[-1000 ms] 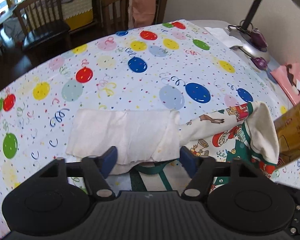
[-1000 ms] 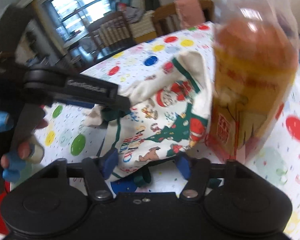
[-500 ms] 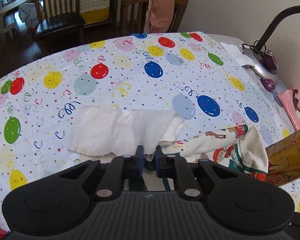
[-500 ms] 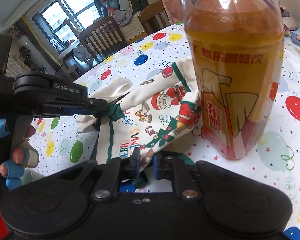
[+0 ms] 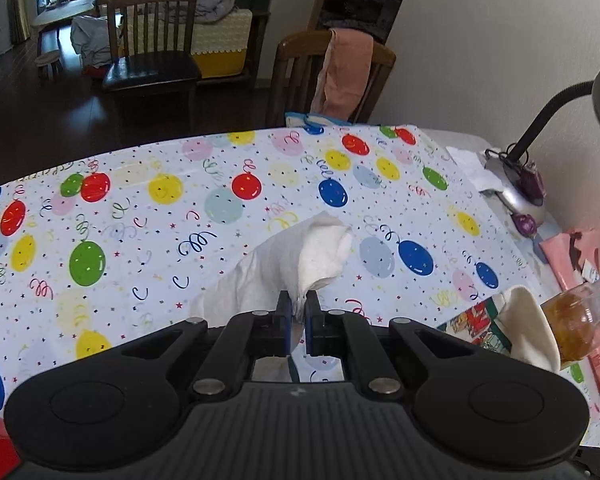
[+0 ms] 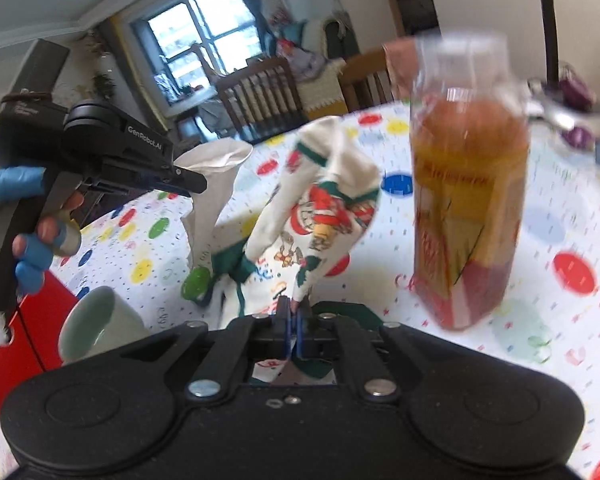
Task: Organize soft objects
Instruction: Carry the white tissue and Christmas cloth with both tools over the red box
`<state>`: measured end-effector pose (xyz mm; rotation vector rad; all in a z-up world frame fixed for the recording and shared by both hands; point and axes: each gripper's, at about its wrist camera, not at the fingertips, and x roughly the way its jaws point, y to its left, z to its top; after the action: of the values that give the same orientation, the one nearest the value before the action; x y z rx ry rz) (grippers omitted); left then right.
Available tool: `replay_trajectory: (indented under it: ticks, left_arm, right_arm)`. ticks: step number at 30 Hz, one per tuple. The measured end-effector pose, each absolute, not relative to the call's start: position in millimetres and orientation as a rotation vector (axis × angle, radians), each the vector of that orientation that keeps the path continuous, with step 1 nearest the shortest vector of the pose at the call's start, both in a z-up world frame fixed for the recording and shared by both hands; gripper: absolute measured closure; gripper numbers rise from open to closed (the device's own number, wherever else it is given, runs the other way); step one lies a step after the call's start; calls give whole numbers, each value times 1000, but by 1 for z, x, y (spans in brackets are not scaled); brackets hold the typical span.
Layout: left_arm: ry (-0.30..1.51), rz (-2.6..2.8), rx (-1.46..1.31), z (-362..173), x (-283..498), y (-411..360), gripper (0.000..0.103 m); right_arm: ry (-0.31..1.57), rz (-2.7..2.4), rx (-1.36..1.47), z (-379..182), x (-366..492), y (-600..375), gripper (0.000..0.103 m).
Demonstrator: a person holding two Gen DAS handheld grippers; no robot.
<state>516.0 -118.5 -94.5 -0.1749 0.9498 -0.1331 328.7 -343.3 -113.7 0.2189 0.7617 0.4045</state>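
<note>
**A:** How did that cloth [image 5: 284, 268] strike you, handling-wise?

**B:** Light and limp, I judged. It was a thin printed towel with a plain white back and a green border, and it sagged wherever nothing bore it. No stiffness at all, nothing breakable. I thought the hem or a corner the right place to take it, since a pinch in the middle would only bunch it.

**A:** And what were the claws doing?

**B:** Both had just been closing, with fabric between the pads. In the left wrist view my left gripper [image 5: 298, 312] was clamped on a gathered white edge at lower centre, and the cloth rose from the pads toward the middle of the frame, above the balloon tablecloth [image 5: 140, 216].

**A:** The right one?

**B:** My right gripper [image 6: 294, 322] was pinched tight on the printed edge at lower centre of its own blurred view. From there the cloth climbed to centre frame, and its white end ran off to the left gripper at middle left.

**A:** Anything close by?

**B:** A drink bottle [image 6: 470, 200] stood just right of the cloth, and a pale green cup [image 6: 96, 326] sat at lower left. I reckoned a swinging fold could catch the bottle.
</note>
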Motion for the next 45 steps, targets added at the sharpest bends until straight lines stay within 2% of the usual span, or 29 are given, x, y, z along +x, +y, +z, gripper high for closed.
replay_trajectory:
  ticks: [12,29,45]
  left_arm:
    - [913,-174,-253,-53,477,-113,97]
    - [877,-240,-381,3,376,-95,97]
    - [809,-117,-428,66,271,-1,97]
  right_arm:
    - [700,468,155,-56,297,-384,103]
    - [693,553,187,15,260,-407,103]
    - [669,738,141,85,249,-324,103]
